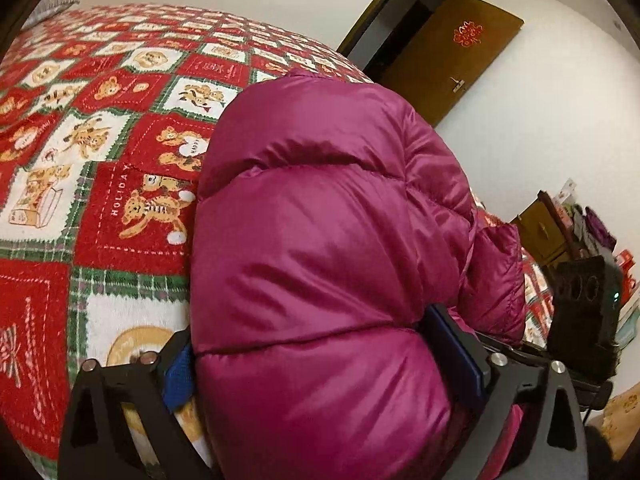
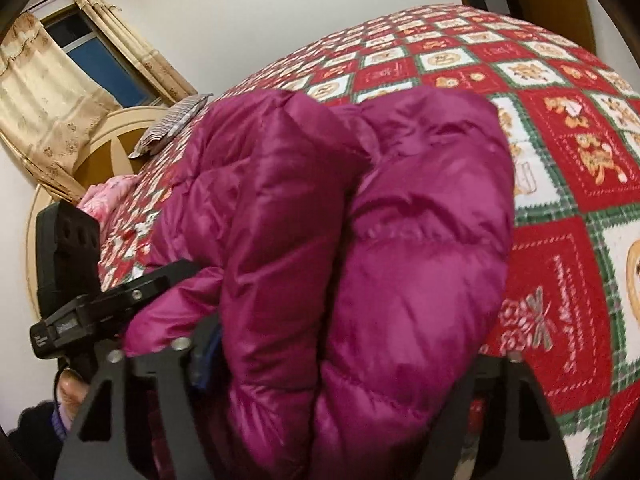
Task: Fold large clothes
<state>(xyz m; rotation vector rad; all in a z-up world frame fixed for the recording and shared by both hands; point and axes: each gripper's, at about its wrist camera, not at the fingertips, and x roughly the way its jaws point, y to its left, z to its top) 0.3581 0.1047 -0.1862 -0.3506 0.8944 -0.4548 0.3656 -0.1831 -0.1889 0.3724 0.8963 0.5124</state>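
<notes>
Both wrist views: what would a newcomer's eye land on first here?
The glossy magenta quilted down jacket fills the middle of both views, bunched thick between the fingers of the left gripper and the right gripper. Beneath it spreads the red, white and green teddy-bear patchwork bedspread. A brown wooden door stands open behind.

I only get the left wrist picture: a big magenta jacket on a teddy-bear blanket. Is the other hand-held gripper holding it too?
Observer: Yes. The right hand-held gripper has its fingers on either side of a thick fold of the jacket.
Operator: Anything at the head of the bed?
Observer: A striped pillow lies there.
Operator: Is there a window?
Observer: Yes, a dark window with beige curtains, behind the pillow.
</notes>
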